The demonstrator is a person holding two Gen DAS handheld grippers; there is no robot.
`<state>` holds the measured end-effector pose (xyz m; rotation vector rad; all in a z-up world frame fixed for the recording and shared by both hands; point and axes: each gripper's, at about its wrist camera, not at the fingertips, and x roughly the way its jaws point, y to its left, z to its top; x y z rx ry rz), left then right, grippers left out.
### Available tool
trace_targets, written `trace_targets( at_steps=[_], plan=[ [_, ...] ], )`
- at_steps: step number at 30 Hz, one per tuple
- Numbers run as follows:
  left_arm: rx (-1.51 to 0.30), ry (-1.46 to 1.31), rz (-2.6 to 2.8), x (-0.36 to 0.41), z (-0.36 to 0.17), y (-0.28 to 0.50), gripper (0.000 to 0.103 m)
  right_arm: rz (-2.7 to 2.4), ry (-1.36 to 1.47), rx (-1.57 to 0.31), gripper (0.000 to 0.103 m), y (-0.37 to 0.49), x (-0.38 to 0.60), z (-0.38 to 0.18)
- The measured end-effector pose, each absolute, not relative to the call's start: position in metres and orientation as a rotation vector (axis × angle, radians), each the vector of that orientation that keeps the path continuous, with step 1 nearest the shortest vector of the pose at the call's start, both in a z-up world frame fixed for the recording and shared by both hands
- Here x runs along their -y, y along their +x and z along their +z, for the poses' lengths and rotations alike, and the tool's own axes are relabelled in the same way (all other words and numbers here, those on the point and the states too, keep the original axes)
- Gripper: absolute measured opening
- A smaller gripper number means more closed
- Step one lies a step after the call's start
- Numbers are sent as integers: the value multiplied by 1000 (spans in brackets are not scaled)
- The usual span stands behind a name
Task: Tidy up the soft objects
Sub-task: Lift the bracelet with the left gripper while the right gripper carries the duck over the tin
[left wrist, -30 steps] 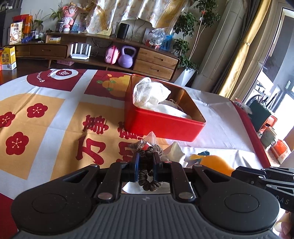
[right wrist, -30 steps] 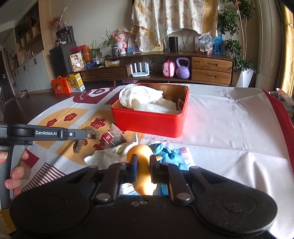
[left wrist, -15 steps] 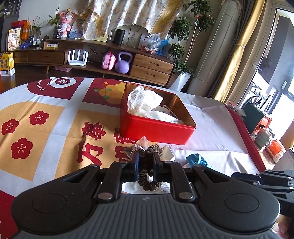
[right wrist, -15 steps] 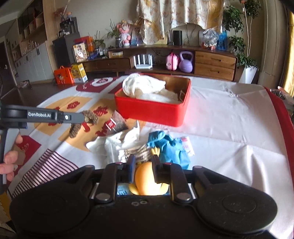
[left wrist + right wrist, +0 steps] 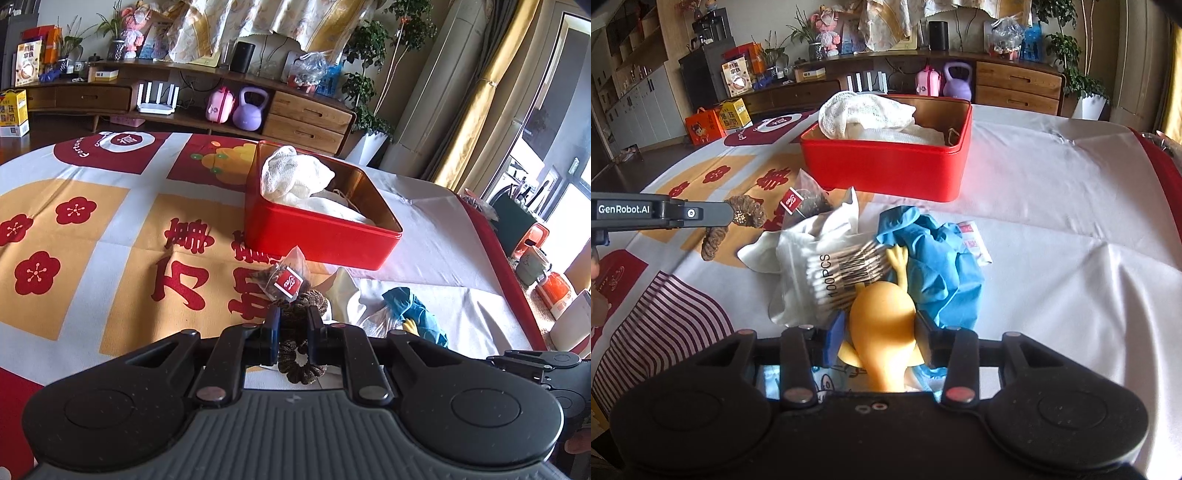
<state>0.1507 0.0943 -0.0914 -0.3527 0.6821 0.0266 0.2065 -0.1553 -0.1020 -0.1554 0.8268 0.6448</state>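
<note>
Left tongs pinch fuzzy brown scrunchie, loop dangling.

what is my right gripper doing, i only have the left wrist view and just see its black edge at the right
Observer: The right gripper has a yellow-orange rubber bird toy between its fingers, and its jaws have just been opening.
Operator: what is the toy lying against
Observer: One yellow foot reaches up between a clear plastic bag of cotton swabs marked 100PCS and a crumpled blue rubber glove.
Operator: anything beyond that glove
Observer: A small white and red paper sachet lies flat on the white tablecloth at the glove's right edge.
</note>
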Motion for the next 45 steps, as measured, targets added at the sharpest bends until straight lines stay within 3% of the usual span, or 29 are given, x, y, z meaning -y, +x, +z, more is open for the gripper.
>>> trace_targets(
  at_steps=[5,11,29,45],
  plan=[
    [-694,-351,20,-93,-96,151,14,632,-173,-823,27,206,153,-103],
    [-693,-350,18,-92,-96,149,14,628,-169,-810,20,203,157,-97],
    [-603,-339,-13,-84,-50,134,14,643,-37,-730,20,186,175,-29],
    [-574,-262,-27,-78,-9,183,14,644,-4,-689,20,241,154,16]
  ],
)
